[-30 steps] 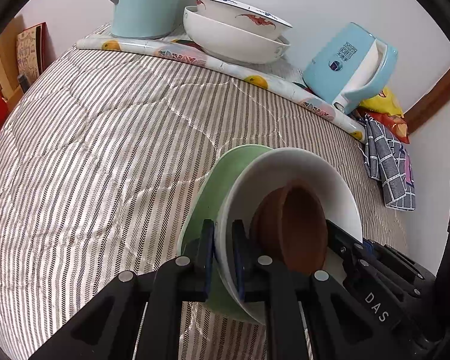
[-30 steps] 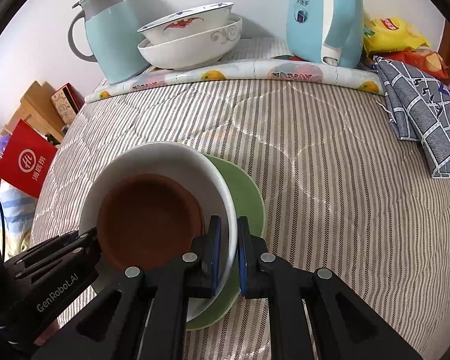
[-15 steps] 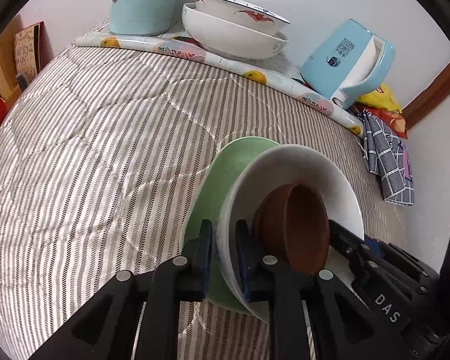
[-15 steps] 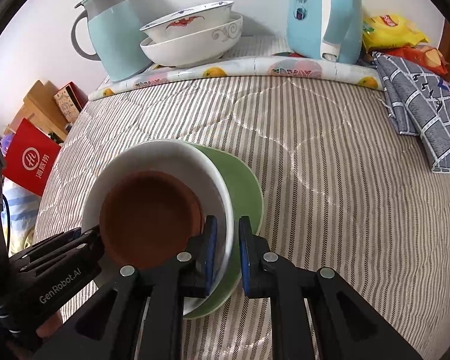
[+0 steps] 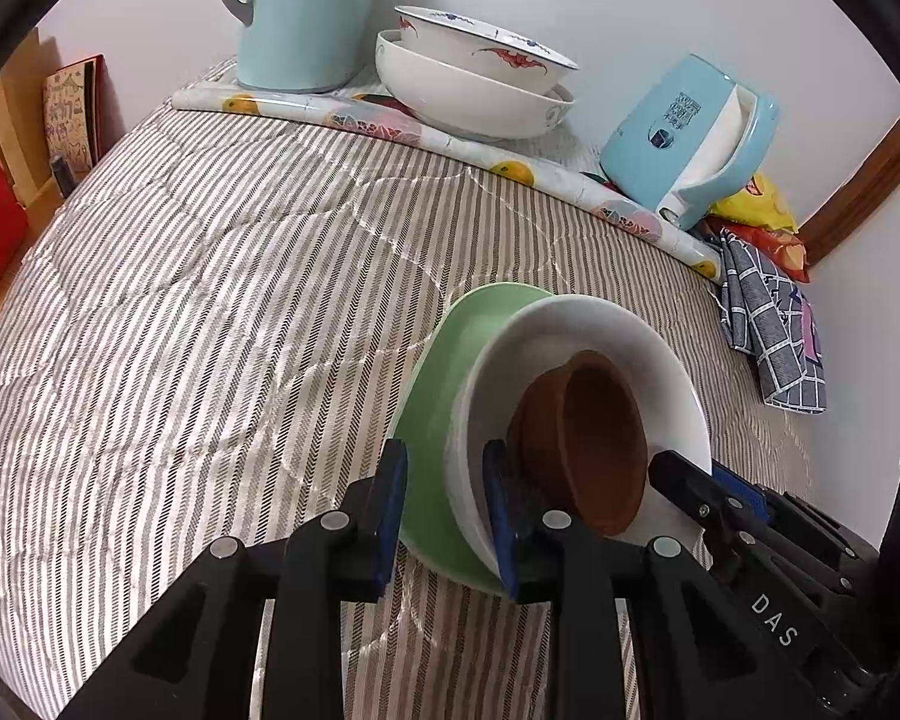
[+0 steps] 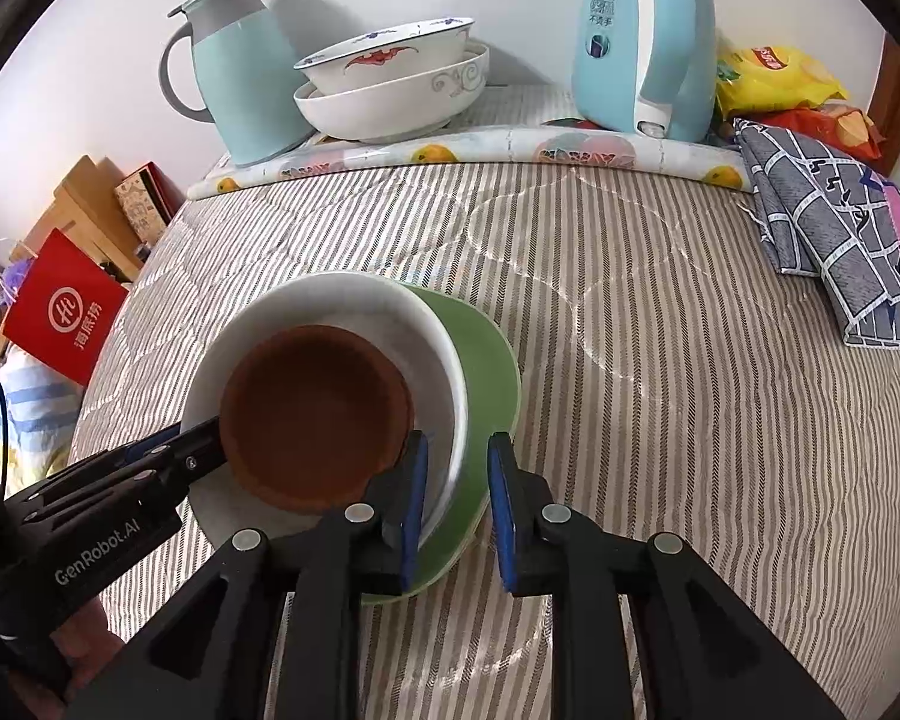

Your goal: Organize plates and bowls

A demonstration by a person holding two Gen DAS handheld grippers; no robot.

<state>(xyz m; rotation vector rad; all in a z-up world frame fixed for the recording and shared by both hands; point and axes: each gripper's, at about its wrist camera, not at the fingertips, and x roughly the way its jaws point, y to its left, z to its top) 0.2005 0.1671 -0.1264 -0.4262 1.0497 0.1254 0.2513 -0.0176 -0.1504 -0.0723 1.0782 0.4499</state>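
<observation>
Both grippers have let go since half a second ago: then their blue pads pinched the rims of the stack, and now each stands spread with a clear gap. The left gripper straddles the near edge of the green plate and white bowl, its pads apart from both. The right gripper is likewise spread, one pad inside the white bowl, the other outside the green plate.

The stack sits in the middle of the striped quilted bed, a soft, stitched surface. The plate is smooth pale green and glossy; the bowl on it is plain white with a thick rounded rim; nested inside is a matte, rust-brown bowl with a fluted edge.

At the back, two patterned white bowls are nested on a fruit-print mat, between a pale blue jug and a blue kettle.
</observation>
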